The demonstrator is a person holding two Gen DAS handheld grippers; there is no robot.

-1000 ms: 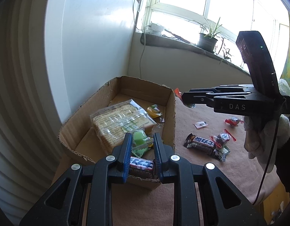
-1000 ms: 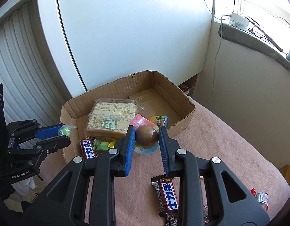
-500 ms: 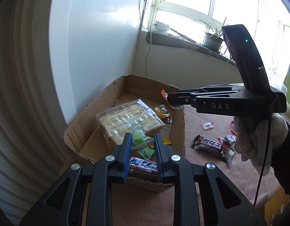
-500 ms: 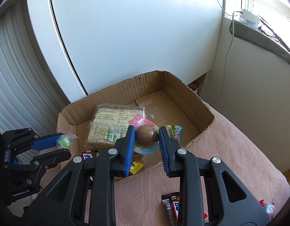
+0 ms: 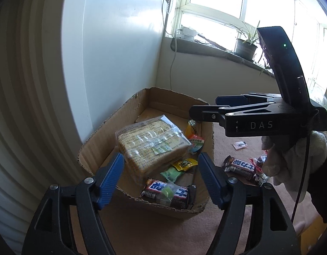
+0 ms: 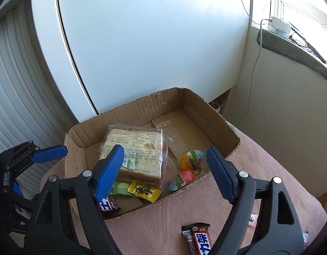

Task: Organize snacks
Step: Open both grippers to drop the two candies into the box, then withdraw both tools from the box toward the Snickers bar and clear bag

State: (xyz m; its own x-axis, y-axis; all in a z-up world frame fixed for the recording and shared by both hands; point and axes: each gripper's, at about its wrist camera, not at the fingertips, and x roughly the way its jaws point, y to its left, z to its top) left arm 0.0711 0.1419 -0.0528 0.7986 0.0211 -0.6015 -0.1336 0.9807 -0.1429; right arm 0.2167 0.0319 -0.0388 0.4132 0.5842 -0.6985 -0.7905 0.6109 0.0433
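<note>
On the pink-covered worktop (image 6: 259, 170) sits an open cardboard box (image 6: 125, 114), and most of the sorting seems already done, since the box holds the bulk of the snacks. Largest among them is a clear-wrapped pack of sliced bread (image 6: 140, 150), lying flat toward the near left corner. Beside it, against the right wall, rest two small jelly cups (image 6: 190, 165), one yellow and one red. Along the near wall lie a chocolate bar (image 5: 167, 193) with a small green sweet on top of it, a yellow sachet (image 6: 145, 190) and a green sachet (image 5: 173, 173).

Outside the box, work remains. One chocolate bar (image 6: 200, 239) lies on the cloth just in front of the box, with a small white wrapper (image 6: 252, 220) near it. In the left wrist view a cluster of dark and red wrappers (image 5: 256, 167) sits around that bar; how many pieces are in it I cannot say, as a gloved hand (image 5: 290, 159) covers part of the heap.

Both tools hover over the box with nothing in them. The left tongs (image 5: 161, 167) have just been opening and stand spread above the near wall, nothing between the pads. The right tongs (image 6: 163, 163) have likewise just been opening, released over the jelly cups and bread. My guess is that each has delivered a piece and the loose items on the cloth come next.
</note>
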